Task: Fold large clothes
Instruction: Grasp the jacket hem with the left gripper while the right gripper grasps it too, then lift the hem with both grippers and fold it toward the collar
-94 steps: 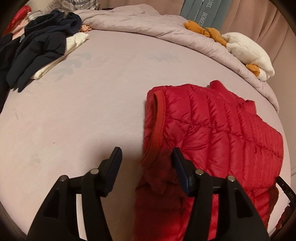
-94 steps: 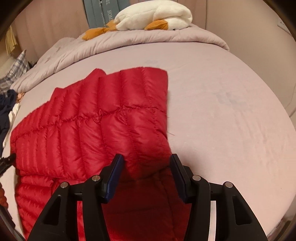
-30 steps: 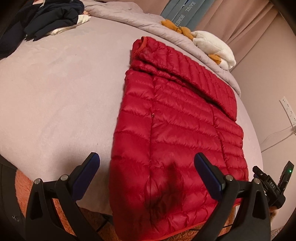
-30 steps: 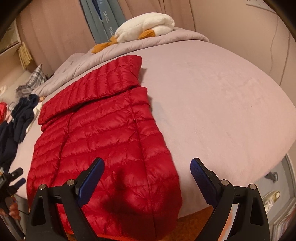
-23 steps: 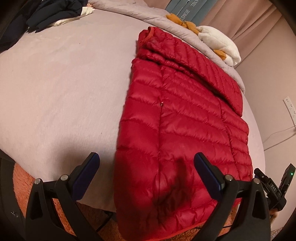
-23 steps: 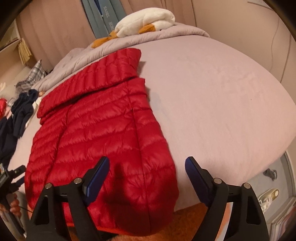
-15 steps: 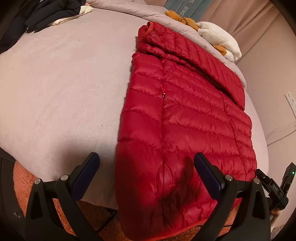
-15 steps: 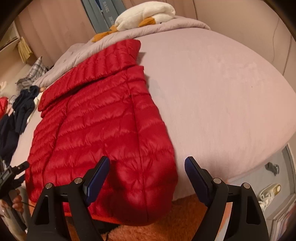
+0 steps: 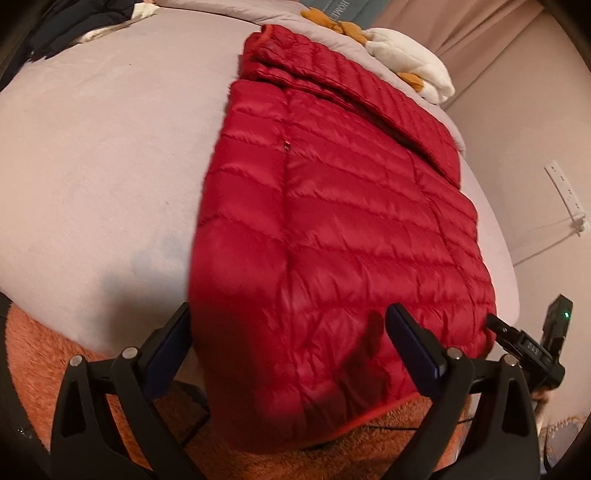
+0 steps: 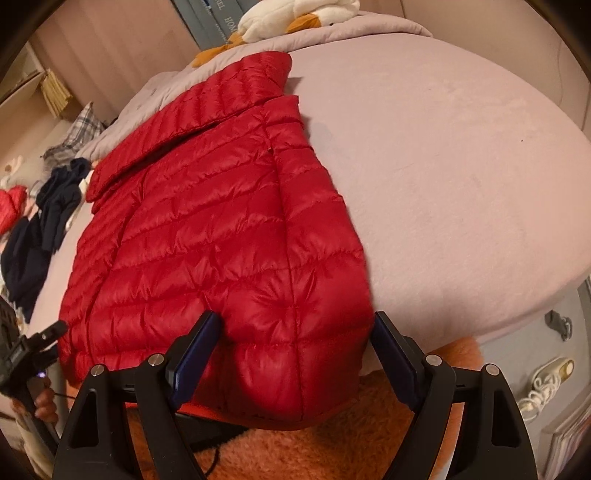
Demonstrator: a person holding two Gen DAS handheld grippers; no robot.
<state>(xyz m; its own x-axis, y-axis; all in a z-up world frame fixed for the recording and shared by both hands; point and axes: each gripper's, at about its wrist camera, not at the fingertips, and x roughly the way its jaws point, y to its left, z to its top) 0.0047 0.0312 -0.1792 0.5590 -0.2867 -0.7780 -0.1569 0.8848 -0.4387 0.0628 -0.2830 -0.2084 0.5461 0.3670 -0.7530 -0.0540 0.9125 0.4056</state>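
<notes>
Both pairs of fingers are spread wide and released: the left gripper (image 9: 288, 336) and right gripper (image 10: 295, 347) each straddle a near corner of the red jacket (image 9: 343, 236), which lies flat on the bed (image 9: 103, 147), hem over its near edge, a sleeve folded across the far end, plush duck (image 10: 295, 14) beyond

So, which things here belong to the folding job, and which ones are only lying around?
For the job:
red puffer jacket
left gripper, open
right gripper, open
bed

Lying about:
plush duck
dark clothes pile
orange rug
</notes>
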